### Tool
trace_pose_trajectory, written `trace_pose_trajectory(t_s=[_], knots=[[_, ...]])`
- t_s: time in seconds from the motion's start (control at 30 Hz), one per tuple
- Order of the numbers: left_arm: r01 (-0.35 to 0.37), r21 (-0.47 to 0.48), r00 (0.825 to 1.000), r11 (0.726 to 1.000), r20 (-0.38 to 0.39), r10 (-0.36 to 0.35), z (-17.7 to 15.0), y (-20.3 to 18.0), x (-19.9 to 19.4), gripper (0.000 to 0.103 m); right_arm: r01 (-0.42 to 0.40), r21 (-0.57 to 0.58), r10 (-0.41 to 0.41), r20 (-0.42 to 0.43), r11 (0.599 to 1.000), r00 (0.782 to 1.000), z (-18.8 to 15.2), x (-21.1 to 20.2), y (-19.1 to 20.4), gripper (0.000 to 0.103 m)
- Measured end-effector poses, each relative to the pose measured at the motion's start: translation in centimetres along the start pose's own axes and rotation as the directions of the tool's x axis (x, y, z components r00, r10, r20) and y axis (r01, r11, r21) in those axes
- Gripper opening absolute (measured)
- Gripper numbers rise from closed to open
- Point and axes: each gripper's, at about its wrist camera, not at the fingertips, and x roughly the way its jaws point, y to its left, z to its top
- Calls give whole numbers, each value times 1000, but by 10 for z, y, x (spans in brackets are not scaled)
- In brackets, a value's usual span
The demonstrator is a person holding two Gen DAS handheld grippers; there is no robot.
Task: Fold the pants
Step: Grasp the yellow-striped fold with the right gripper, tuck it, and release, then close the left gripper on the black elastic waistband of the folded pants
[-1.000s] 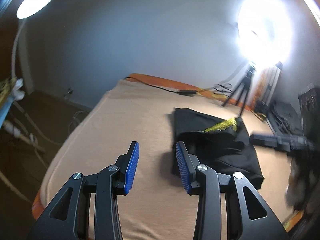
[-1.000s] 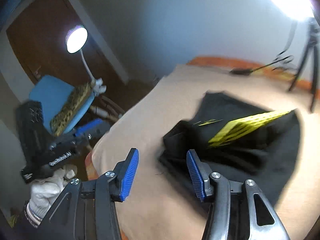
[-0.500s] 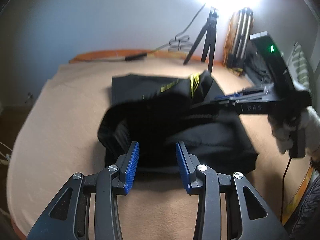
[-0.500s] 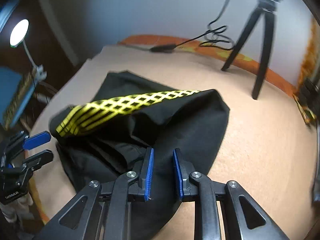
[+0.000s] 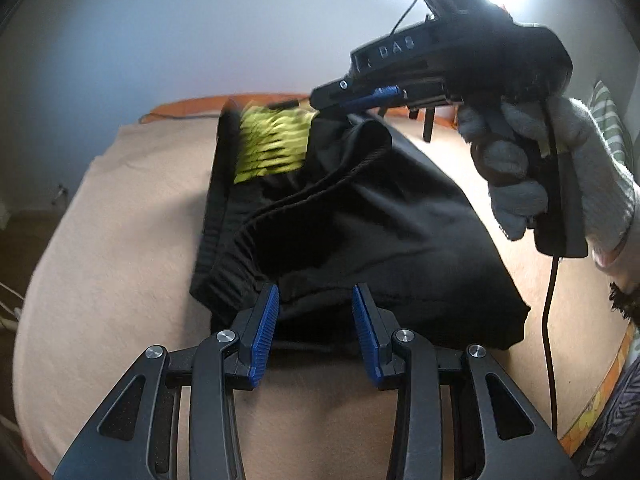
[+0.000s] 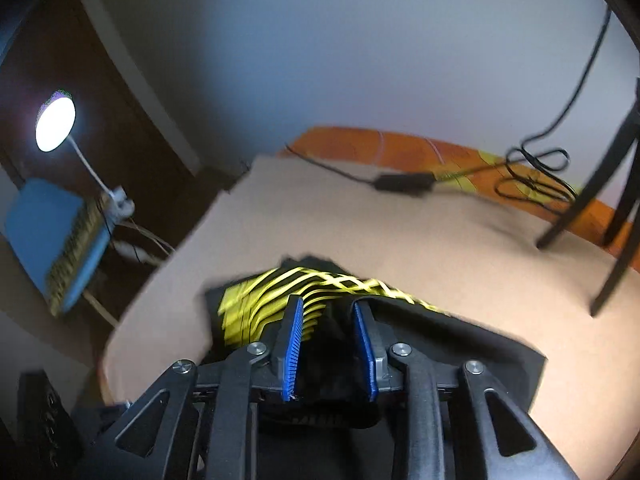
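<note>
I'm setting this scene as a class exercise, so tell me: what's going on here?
A person with a handheld gripper in each gloved hand is folding black pants with a yellow lattice stripe, lying on a beige bed cover. The right gripper has black cloth bunched between its jaws, which are opening, and lifts it near the stripe. The left gripper sits open at the near edge of the pants, gripping nothing.

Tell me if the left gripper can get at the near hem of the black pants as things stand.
Probably yes. The left gripper stands open right at the near hem of the black pants, with nothing between its pads and the cloth. The right gripper, its jaws opening, holds a far fold, clear of that path.
</note>
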Motion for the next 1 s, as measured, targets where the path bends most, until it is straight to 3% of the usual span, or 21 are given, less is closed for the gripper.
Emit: trace_pose_trajectory(t_s=[0.17,0.3,0.5,0.6,0.77,0.83,0.87,0.9,1.0], knots=[[-27,47,999,999,26,26,8,-8,-1,37,-2,9,2,35,1000,999,-13,-23,-13,32],[-50,129,998,990,41,45,26,-22,12,37,-38,90,34,42,995,999,-50,-53,-35,35],[-114,291,993,950,36,108,51,-52,40,39,-28,98,31,-37,995,999,-110,-66,-43,35],[-136,322,990,937,4,143,60,-56,61,43,-38,102,45,-61,994,997,-128,-67,-46,35],[-197,310,976,930,-25,214,65,-46,83,43,-16,48,19,-70,999,997,-141,-67,-44,35],[-204,269,976,941,-17,216,67,-38,83,35,-10,41,13,-76,999,997,-144,-63,-44,35],[-210,233,976,950,-12,219,70,-31,82,26,-10,41,13,-82,999,997,-146,-61,-46,35],[-228,202,972,953,-4,234,73,-26,82,26,-10,41,13,-85,999,996,-146,-59,-47,35],[-348,138,937,927,3,351,79,-5,85,26,4,16,-2,-95,1000,995,-149,-55,-46,35]])
